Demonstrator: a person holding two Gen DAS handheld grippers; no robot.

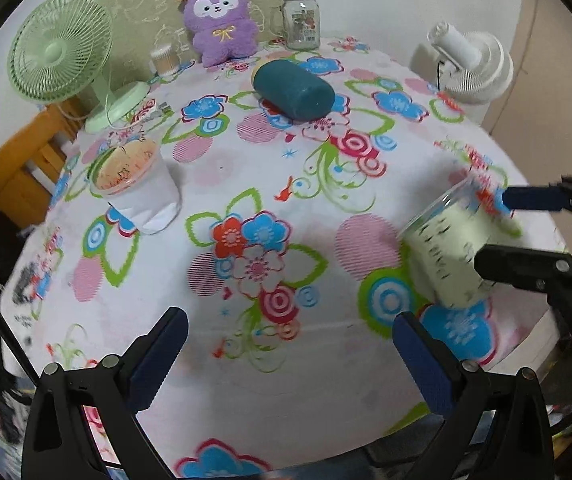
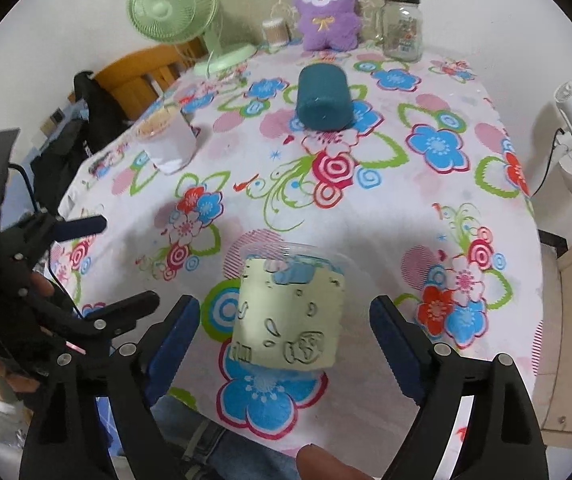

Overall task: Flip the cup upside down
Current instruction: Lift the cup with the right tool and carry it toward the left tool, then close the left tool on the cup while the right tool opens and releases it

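A clear plastic cup with a pale green sleeve (image 2: 290,320) stands upright on the floral tablecloth near the front edge. My right gripper (image 2: 286,340) is open, its blue-padded fingers on either side of the cup without touching it. In the left wrist view the same cup (image 1: 450,252) sits at the right between the right gripper's fingers (image 1: 526,200). My left gripper (image 1: 290,360) is open and empty over the cloth, left of the cup. It shows in the right wrist view (image 2: 97,264) at the left edge.
A second clear cup with a white sleeve (image 1: 137,188) stands at the left. A teal cylinder (image 1: 294,90) lies on its side mid-table. At the back are a green fan (image 1: 61,56), purple plush (image 1: 219,20), glass jar (image 1: 301,20) and white fan (image 1: 470,64).
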